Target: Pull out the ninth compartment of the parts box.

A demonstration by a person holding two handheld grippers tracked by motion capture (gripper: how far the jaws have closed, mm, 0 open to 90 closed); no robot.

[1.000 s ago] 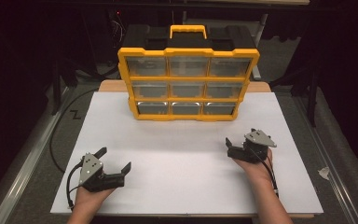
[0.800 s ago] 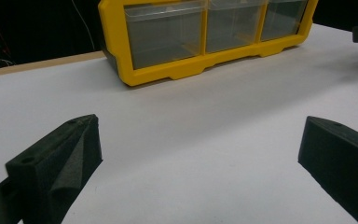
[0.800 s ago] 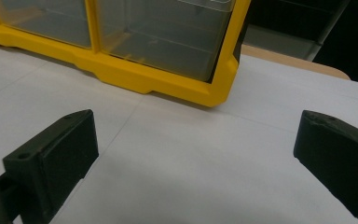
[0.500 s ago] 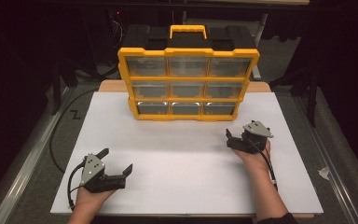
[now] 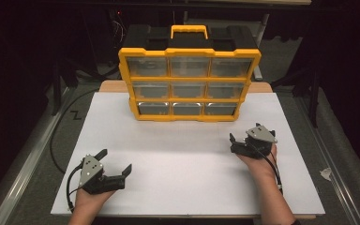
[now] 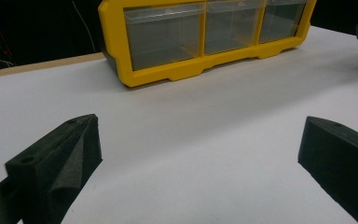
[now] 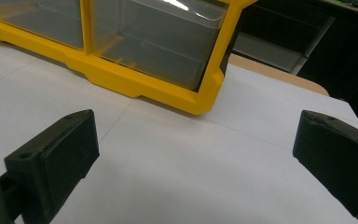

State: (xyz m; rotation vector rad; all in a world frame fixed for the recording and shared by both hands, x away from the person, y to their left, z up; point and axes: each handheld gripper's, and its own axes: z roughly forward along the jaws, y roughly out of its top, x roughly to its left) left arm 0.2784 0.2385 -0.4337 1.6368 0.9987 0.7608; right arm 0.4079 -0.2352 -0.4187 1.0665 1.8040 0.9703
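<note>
Broad white table top [image 5: 187, 183] spread across the high view, with a strip of bare wood at its far edge. Standing upright near that far edge, roughly centred: yellow-framed organiser [image 5: 189, 83] with a black back and a yellow carry handle on top, three rows of three clear drawers facing the person. Bottom row of those drawers seen close in the left gripper view, frame [image 6: 200, 37] slanting across the top of the picture, resting flat on the white surface. Lower right corner of the same box in the right gripper view [image 7: 121, 46], its end drawer clear, nothing to be made out inside. Left gripper [image 5: 117, 164] low at the near left of the table, held in a hand coming in from the bottom edge, well apart from the organiser, jaws spread wide and holding nothing; only white surface between them in its own view [image 6: 200, 158]. Right gripper [image 5: 238, 142] farther forward on the right side, near the organiser's lower right corner but not touching it, grey plate on top, cable trailing back along the forearm; jaws likewise parted wide and holding nothing, bare table between them in the right gripper view [image 7: 196, 154]. Small pale scrap [image 5: 326, 173] lying on the grey floor off the table's right edge.
</note>
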